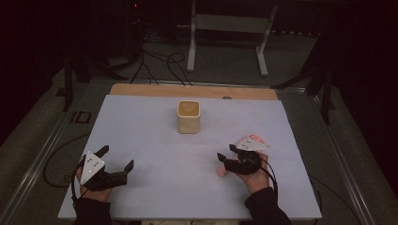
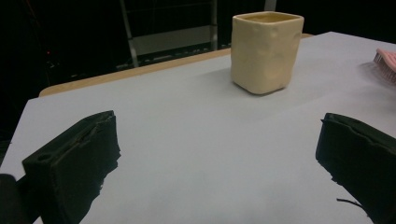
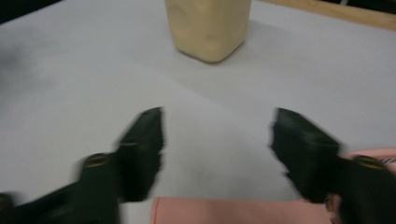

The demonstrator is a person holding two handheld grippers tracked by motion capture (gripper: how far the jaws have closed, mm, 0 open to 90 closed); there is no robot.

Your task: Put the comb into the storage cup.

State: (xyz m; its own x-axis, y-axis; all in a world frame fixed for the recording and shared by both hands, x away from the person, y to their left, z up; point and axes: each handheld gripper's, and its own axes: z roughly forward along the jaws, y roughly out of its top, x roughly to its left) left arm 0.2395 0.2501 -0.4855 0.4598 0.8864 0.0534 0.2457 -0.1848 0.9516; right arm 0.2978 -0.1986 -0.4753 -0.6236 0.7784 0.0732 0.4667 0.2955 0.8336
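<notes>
1. while the right gripper (image 1: 226,159) sits low over the near right part of the bench (image 1: 141,140), a pink brush (image 3: 224,211) lies just under and behind its jaws, a pink strip of it crossing the bottom of the right gripper view.
2. in that view the two black jaws stand partly open with bare white bench between them; no pad presses on the brush, and the pink piece sits nearer the camera than the jaw tips.
3. in the high view a small pink end (image 1: 222,171) pokes out beside the right hand (image 1: 256,176), and a white plate with red curved lines (image 1: 253,142) lies touching the far side of that gripper; whether it belongs to the brush cannot be told.
4. the left gripper (image 1: 118,158) rests at the near left of the bench, well apart from the brush, its jaws spread wide with nothing between them.
5. a cream square cup (image 1: 188,116) stands upright near the far middle of the bench, ahead of both grippers and apart from them.
6. in the left gripper view a pink bristled edge (image 2: 386,63) is cut off at the right border, to the right of the cup.
7. most of the brush is hidden under the right hand and gripper, so its full shape and its handle are hard to make out.
8. the right gripper view is blurred, and the cup's top is cut off there.
9. the surroundings beyond the bench are dark; a pale metal frame (image 1: 230,23) stands behind.
</notes>
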